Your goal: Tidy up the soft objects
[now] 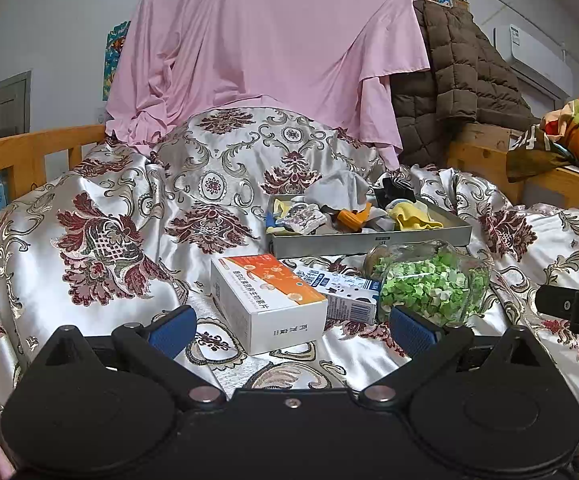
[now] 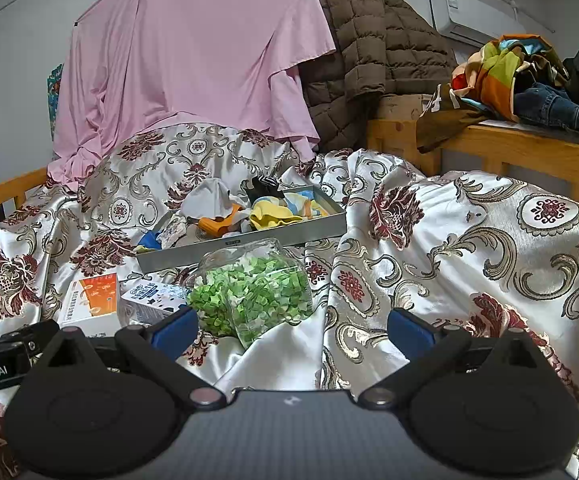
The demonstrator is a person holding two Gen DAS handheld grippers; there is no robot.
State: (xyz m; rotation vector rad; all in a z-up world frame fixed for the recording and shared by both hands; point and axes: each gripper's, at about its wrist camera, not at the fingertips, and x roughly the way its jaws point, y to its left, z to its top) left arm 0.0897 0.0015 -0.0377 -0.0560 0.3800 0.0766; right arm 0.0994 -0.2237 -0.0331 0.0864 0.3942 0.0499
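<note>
While both pairs of blue-padded fingers stand spread wide with nothing between them, the left gripper [image 1: 291, 330] hovers low over the patterned satin bedspread [image 1: 101, 216], and the right gripper [image 2: 292, 330] does the same just to its right. Between the left gripper's fingers [image 1: 173, 330] sits a white and orange carton [image 1: 267, 300], its near corner pointing at the gap; touching it on the far right side lies a small blue and white carton [image 1: 345, 290], and against that a clear glass jar [image 1: 433, 286] on its side, filled with green and white paper bits, close ahead of the right-hand finger. In the right wrist view the same jar [image 2: 253, 288] lies ahead of the left-hand finger [image 2: 175, 330], while ahead of the right-hand finger only folded bedspread shows, open out to the wooden bed rail [image 2: 529, 148]. Beyond the cartons and jar rests a shallow grey tray [image 1: 369, 242], its long front wall facing the fingers, holding the soft objects [image 1: 353, 208]: a heap of small cloth pieces in grey, yellow, orange, black and a printed pattern, some rising above the rim. Behind the tray the bedspread humps up, then a pink sheet [image 1: 273, 52] hangs, with a brown quilted coat [image 1: 457, 76] to its right.
</note>
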